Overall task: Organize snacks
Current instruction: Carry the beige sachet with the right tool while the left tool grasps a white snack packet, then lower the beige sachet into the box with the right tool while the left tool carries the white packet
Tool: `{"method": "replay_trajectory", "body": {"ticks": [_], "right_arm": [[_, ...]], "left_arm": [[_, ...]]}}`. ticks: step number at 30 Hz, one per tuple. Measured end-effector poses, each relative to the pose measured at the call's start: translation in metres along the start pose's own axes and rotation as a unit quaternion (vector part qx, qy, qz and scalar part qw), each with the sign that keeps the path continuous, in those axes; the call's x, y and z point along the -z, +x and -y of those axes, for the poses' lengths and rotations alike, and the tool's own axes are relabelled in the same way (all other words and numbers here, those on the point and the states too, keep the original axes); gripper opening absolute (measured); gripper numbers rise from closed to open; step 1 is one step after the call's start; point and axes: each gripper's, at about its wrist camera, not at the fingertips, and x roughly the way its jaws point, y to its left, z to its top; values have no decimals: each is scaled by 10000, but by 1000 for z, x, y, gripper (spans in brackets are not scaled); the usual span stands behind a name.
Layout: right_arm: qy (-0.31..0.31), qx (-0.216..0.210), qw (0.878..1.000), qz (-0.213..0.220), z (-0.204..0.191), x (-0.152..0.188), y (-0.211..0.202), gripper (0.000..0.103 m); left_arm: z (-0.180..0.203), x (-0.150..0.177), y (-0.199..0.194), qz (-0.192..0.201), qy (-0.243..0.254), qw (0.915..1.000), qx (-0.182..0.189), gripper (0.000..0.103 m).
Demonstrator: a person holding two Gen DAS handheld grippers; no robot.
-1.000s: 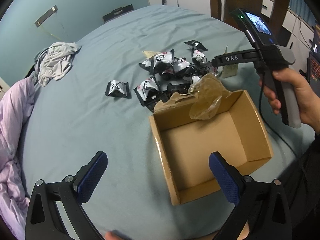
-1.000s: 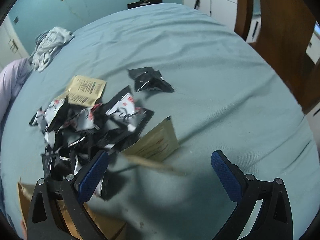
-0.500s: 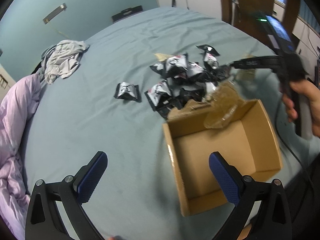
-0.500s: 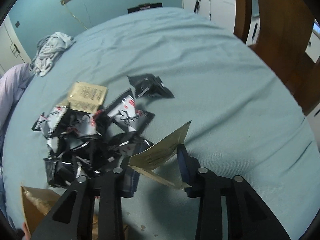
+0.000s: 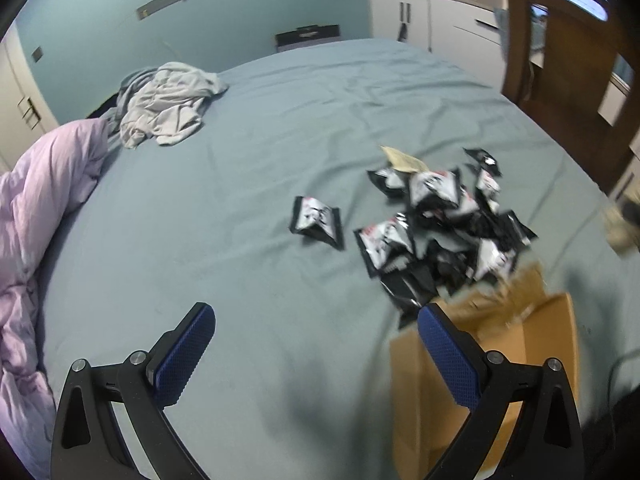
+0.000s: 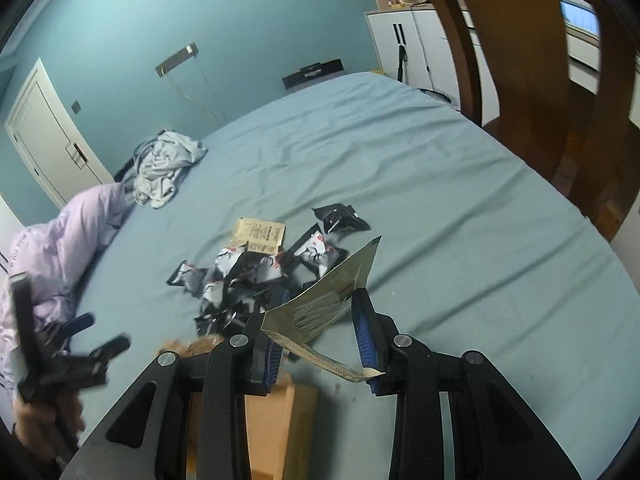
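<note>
The tan sachet (image 6: 326, 312) was pinched between the blue pads of the right gripper (image 6: 320, 332), held clear of the bed with its upper corner tilted up and away and its lower edge bent toward the camera. Just beyond it lay the heap of black-and-white snack packets (image 5: 440, 220), piled on one another on the blue-grey bedsheet (image 5: 260, 160); one lone packet (image 5: 317, 221) sat apart to the left of the heap, another black packet (image 6: 340, 218) lay at its far side, and a second tan sachet (image 6: 260, 234) rested flat on the heap's far edge. The open cardboard box (image 5: 540, 344) stood at the near side of the heap, its torn flap touching the nearest packets, partly hidden behind the right finger of the left gripper (image 5: 316, 352). That gripper hung with its jaws spread wide and nothing between them, over bare sheet to the left of the box. Well away at the far left, a crumpled grey garment (image 5: 168, 102) and a bunched lilac duvet (image 5: 44, 184) crowded the bed's edge. A wooden frame (image 6: 560, 92) rose beyond the right side. The sheet to the right of the heap and toward the far end lay open, with only shallow creases.
</note>
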Motion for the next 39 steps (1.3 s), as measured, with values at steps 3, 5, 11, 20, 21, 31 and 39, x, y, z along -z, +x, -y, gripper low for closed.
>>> {"method": "replay_trajectory", "body": {"ticks": [3,5,11,20,21,31,39], "right_arm": [[53,18,10000,-3,4,19,-19,31],[44,10,10000,57,3,30,-34,31],[-91,39,9996,267,-6,44,-51,31],[-518,295,9982,13,-30,31,-5,31],[-551,309,9980,7,-31,31,-3,31],[-808,528,9953,-106,-39,32,15,31],[-505,367,9980,52,-35,31,-5,31]], "left_arm": [[-1,-7,12,0,13,9999,-128,103],[1,-13,25,-34,42,9999,-111,103],[-5,-30,68,-285,-137,9993,217,103],[1,-52,142,-650,-175,9977,54,103],[0,-54,148,-693,-217,9973,90,102],[-4,-52,154,-772,-618,9947,293,37],[-11,-39,78,-439,-733,9956,373,34]]}}
